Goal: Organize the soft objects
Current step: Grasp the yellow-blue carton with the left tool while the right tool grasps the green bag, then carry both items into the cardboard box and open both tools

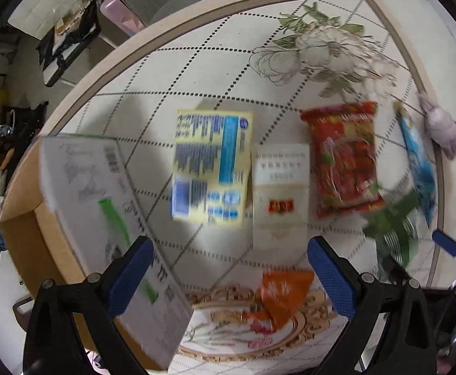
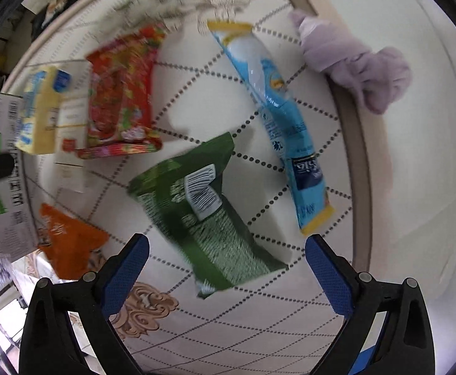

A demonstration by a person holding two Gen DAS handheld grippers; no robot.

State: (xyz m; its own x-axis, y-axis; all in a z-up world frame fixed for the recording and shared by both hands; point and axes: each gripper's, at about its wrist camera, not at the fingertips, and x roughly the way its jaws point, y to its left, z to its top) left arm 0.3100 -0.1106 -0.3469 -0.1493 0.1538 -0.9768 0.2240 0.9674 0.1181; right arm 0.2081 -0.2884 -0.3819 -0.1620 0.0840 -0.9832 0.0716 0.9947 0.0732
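Several soft packets lie on the patterned table. A green snack bag (image 2: 203, 215) lies just ahead of my open right gripper (image 2: 228, 268), between its fingers' line but apart from them. A long blue packet (image 2: 278, 118) lies to its right, a red bag (image 2: 121, 93) to the left, an orange pouch (image 2: 68, 240) at lower left. A lilac plush toy (image 2: 356, 68) rests on the table's rim. My left gripper (image 1: 228, 272) is open above the table, near the orange pouch (image 1: 281, 293); a yellow-blue pack (image 1: 210, 165), a white pack (image 1: 279, 184) and the red bag (image 1: 343, 159) lie beyond.
A cardboard box (image 1: 25, 218) with a white printed flap (image 1: 112, 228) stands at the table's left edge. The table's raised rim (image 1: 415, 62) curves along the far and right sides. Clutter sits on the floor at far left.
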